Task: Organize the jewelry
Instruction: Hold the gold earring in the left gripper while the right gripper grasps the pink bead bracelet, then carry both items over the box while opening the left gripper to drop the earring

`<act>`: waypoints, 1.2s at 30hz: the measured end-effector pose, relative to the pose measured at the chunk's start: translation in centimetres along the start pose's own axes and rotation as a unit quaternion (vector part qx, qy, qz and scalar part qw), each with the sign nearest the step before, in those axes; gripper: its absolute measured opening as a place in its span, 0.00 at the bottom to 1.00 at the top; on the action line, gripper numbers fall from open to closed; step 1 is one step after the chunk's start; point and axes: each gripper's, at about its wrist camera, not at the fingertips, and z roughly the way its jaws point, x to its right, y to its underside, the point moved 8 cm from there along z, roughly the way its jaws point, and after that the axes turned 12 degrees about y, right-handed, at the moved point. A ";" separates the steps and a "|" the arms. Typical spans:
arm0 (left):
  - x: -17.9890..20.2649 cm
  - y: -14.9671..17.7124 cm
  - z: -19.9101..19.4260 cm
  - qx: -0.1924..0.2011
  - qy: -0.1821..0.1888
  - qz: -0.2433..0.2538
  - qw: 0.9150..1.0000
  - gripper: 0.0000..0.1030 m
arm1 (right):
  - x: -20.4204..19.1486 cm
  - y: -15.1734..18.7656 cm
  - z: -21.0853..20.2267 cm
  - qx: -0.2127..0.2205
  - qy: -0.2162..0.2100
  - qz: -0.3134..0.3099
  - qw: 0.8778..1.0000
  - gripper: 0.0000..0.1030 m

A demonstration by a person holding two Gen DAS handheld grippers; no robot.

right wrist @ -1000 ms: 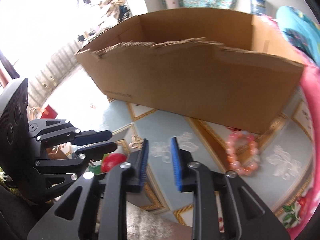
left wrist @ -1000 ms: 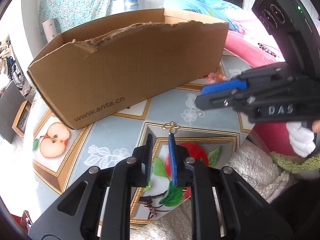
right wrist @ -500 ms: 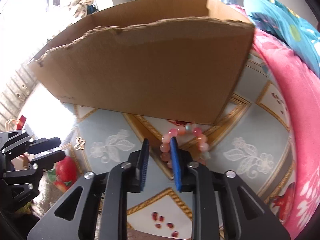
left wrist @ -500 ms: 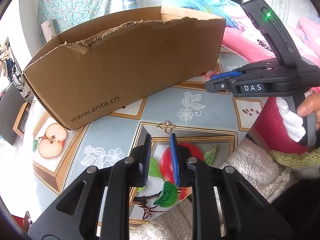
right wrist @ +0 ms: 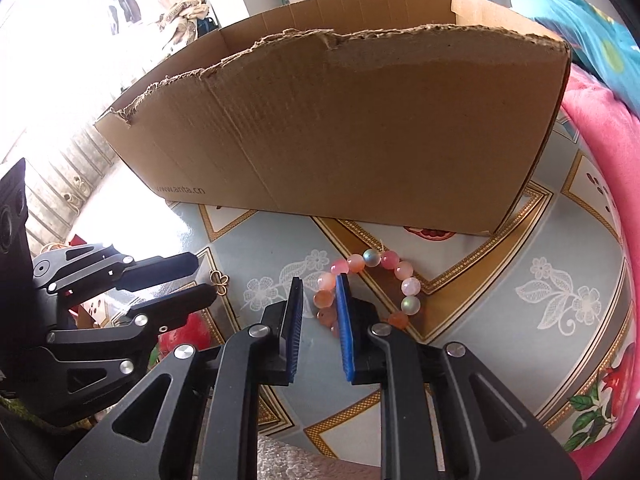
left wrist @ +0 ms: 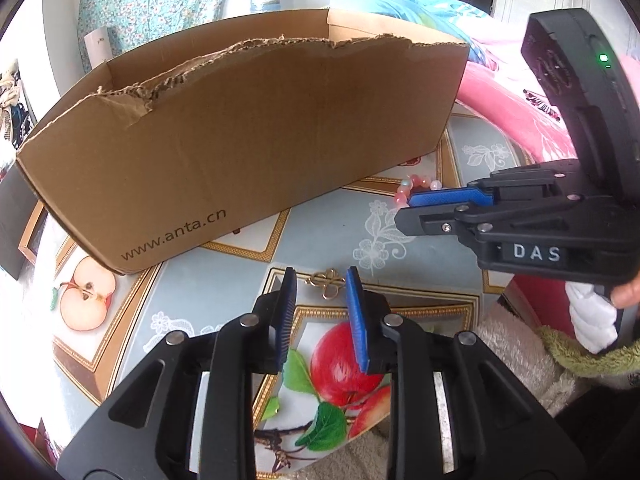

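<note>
Two grippers over glossy fruit-print worktop (left wrist: pixel 208 280). Left gripper (left wrist: pixel 320 280): ribbed blue jaws just widened, nothing between, thin gold clover-shaped charm (left wrist: pixel 326 282) just beyond tips. Right gripper (right wrist: pixel 318 286): jaws just narrowed, apart, over round pink bead bracelet (right wrist: pixel 370 290) lying near torn corrugated cardboard box (right wrist: pixel 340 132).

Two close downward wrist views, shared cardboard box (left wrist: pixel 248 140).
</note>
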 end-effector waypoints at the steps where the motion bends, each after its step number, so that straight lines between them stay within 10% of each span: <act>1: 0.0 0.0 0.2 -0.004 0.000 -0.001 1.000 0.23 | 0.1 0.0 0.0 0.001 0.000 0.001 1.000 0.16; 36: 0.9 -0.6 0.0 -0.005 -0.019 0.007 1.000 0.18 | 0.9 0.5 -0.5 0.014 -0.014 0.015 1.000 0.16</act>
